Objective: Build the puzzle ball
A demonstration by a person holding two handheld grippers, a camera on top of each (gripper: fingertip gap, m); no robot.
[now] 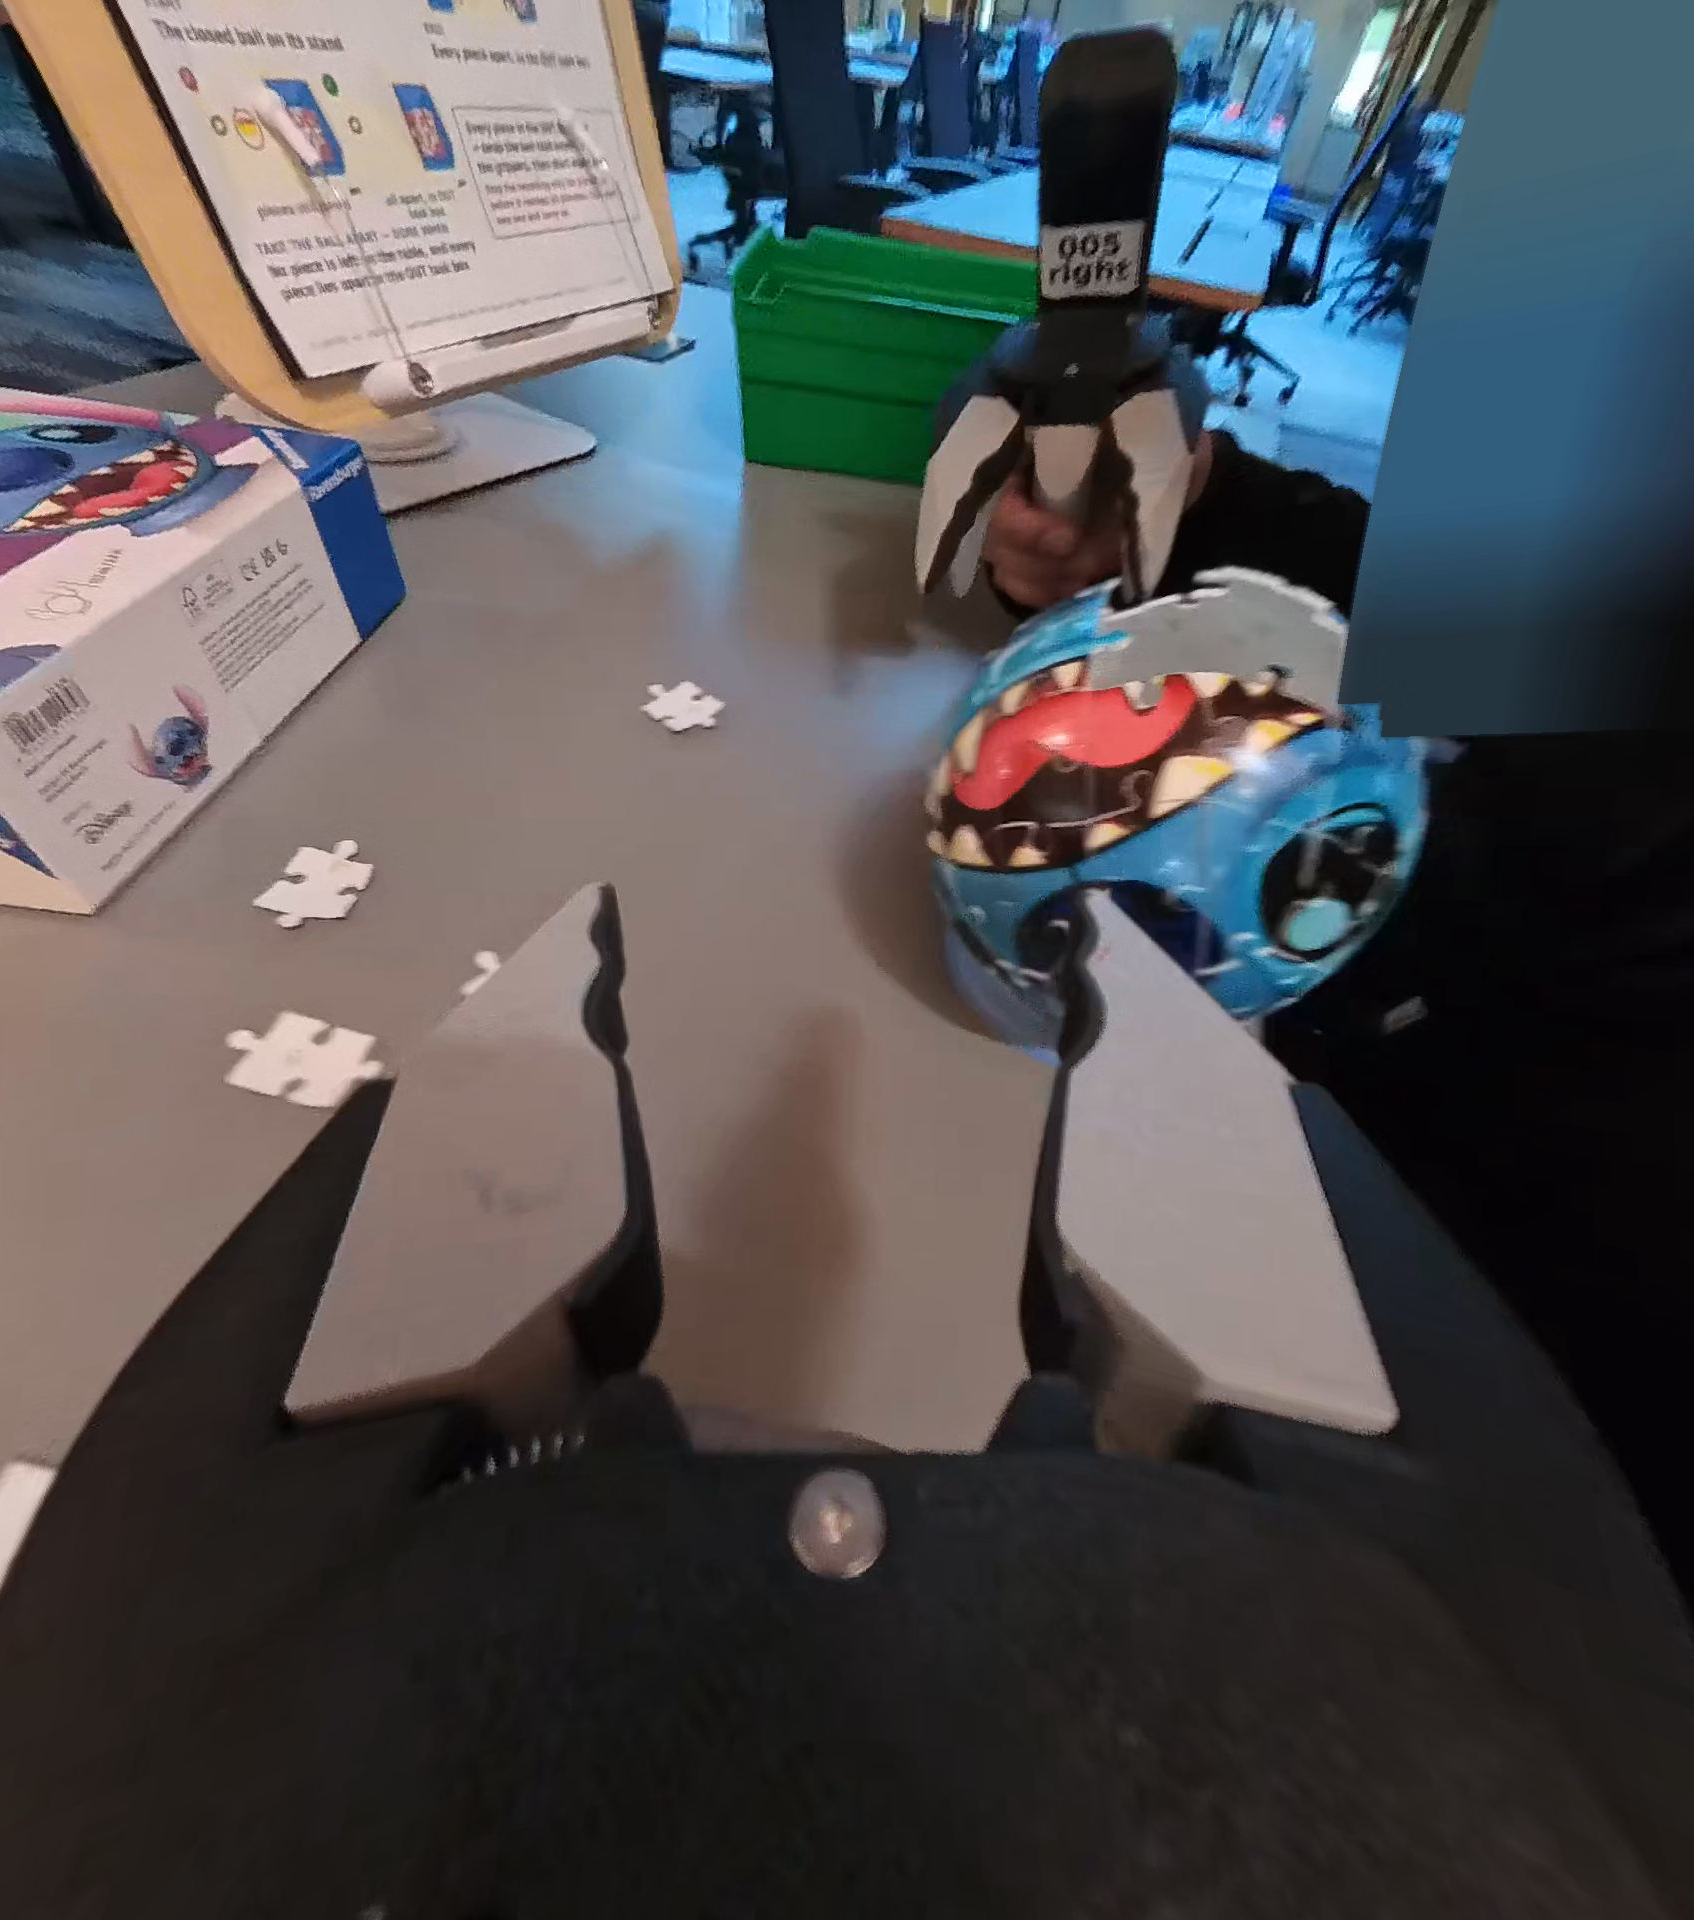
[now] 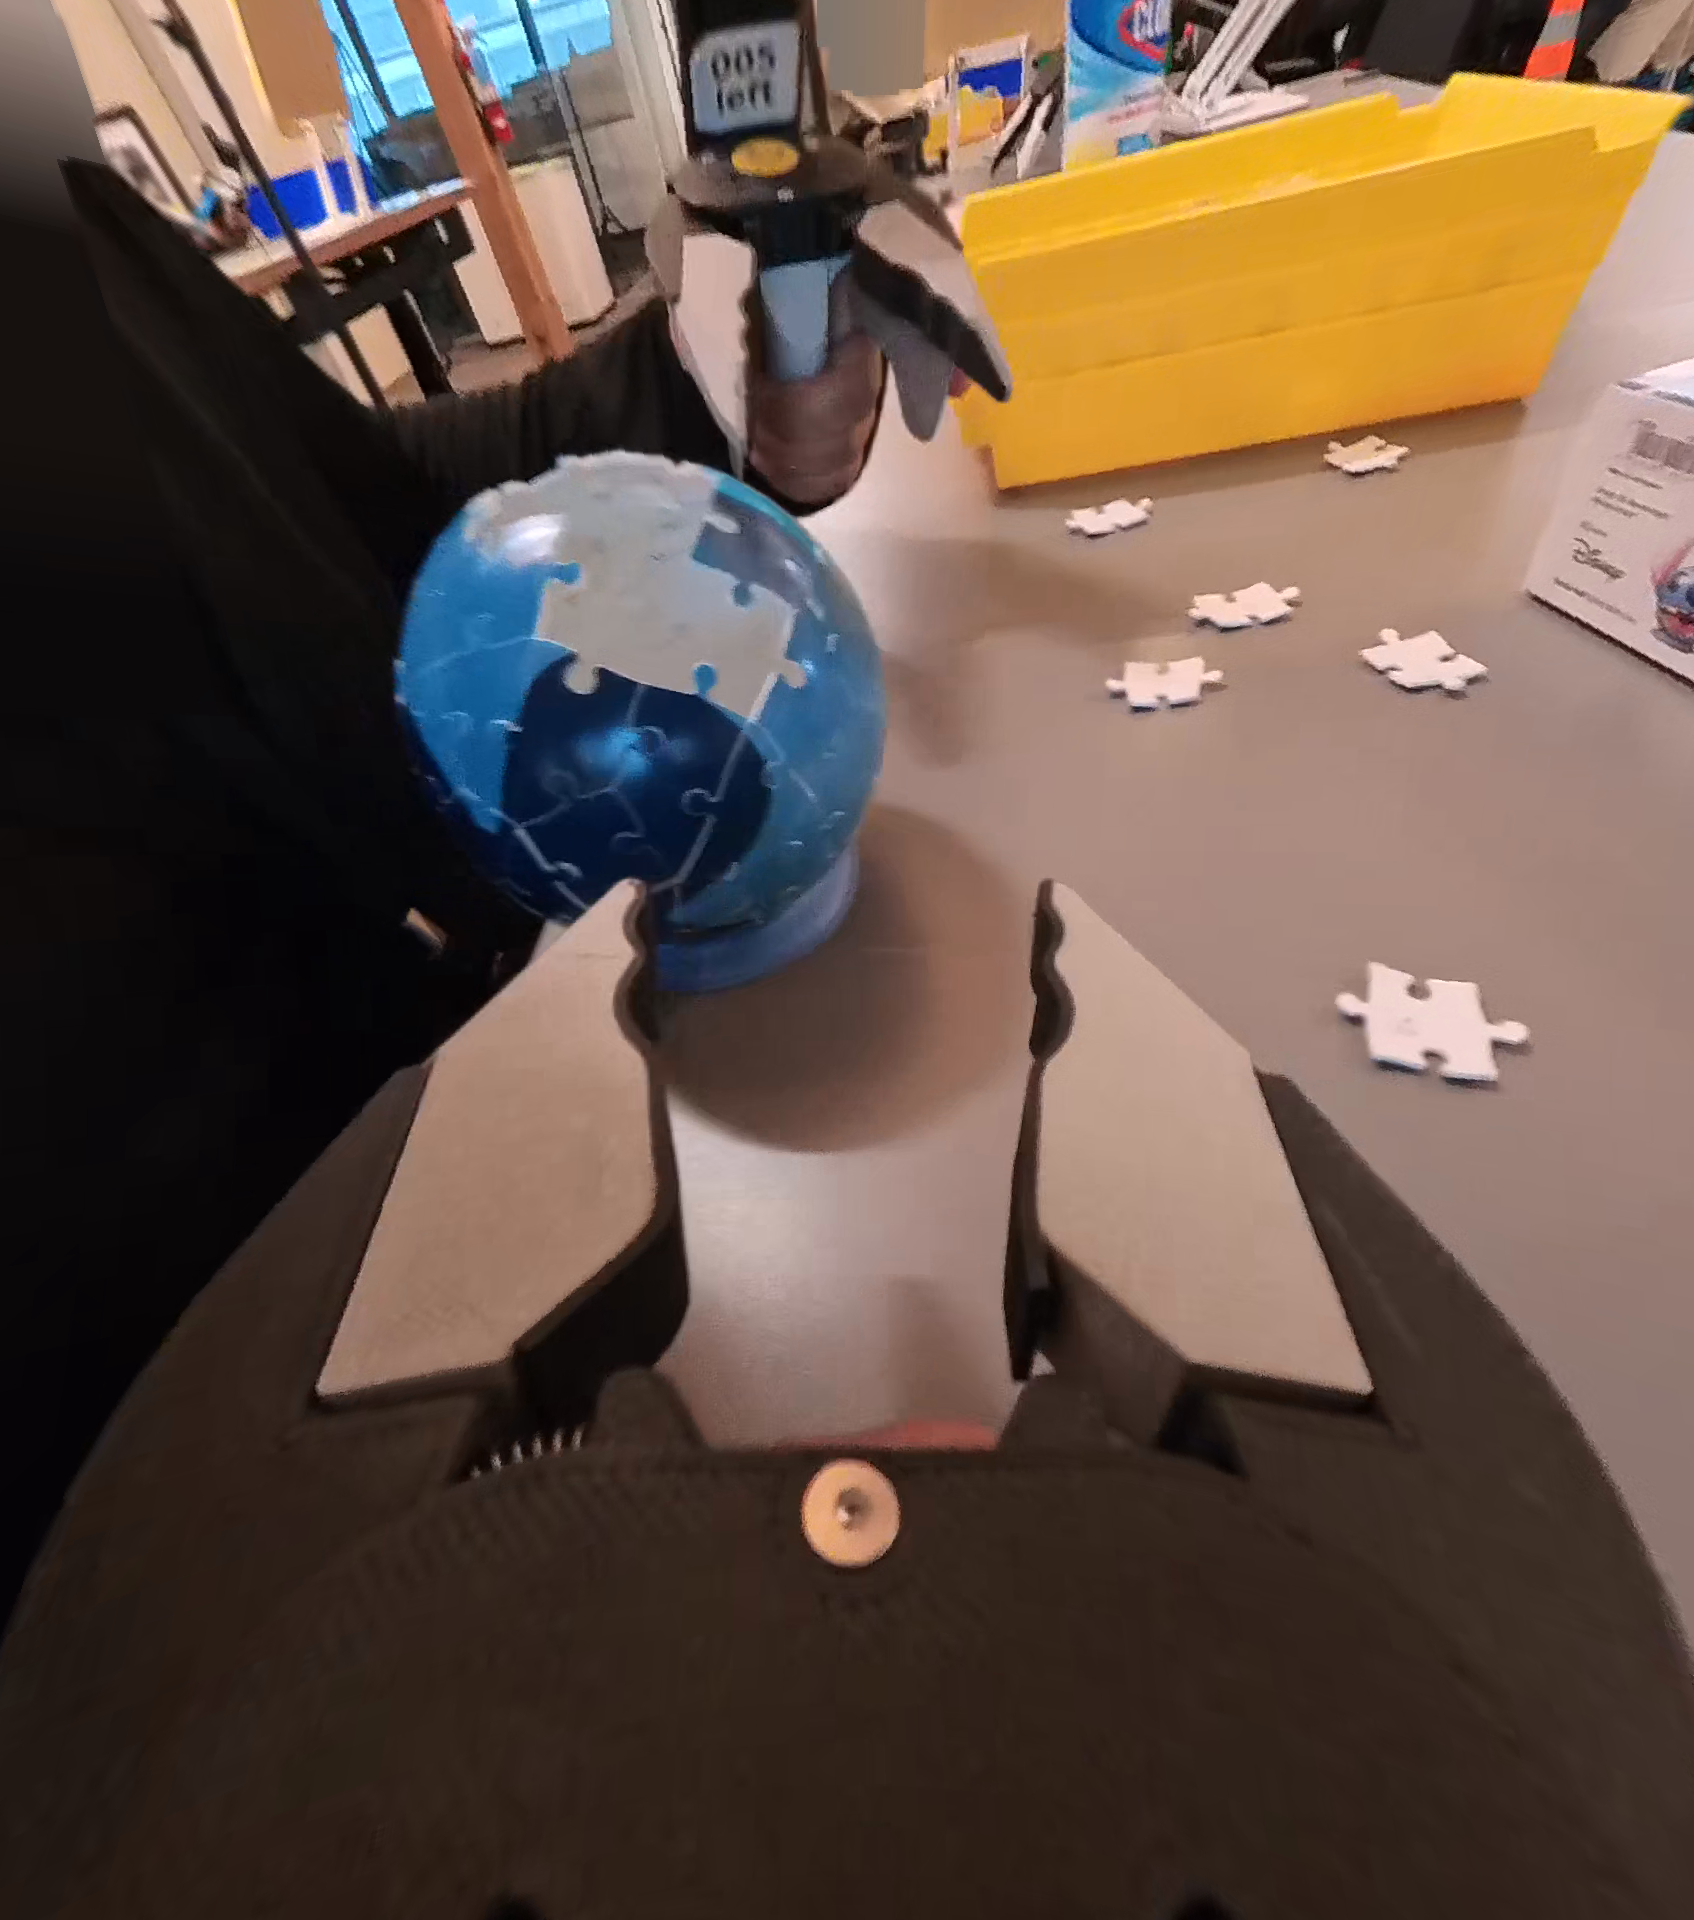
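Note:
The blue puzzle ball (image 1: 1165, 821) sits on a blue stand (image 2: 770, 935) on the grey table, its top open with white piece backs showing (image 2: 656, 592). It also shows in the right wrist view (image 2: 635, 717). My left gripper (image 1: 843, 935) is open and empty, low beside the ball, its right finger in front of the ball's lower part. My right gripper (image 2: 838, 925) is open and empty, close to the stand. Loose white pieces (image 1: 315, 883) (image 2: 1430, 1023) lie face down on the table. Each gripper shows far off in the other's view (image 1: 1040, 561) (image 2: 822, 395).
The puzzle's box (image 1: 126, 644) lies at the left of the table. An instruction sheet on a stand (image 1: 386, 177) is behind it. A green bin (image 1: 853, 353) is at the back; a yellow bin (image 2: 1279, 281) stands behind the pieces. A person in black sits behind the ball. Left tips to right tips: about 20 centimeters.

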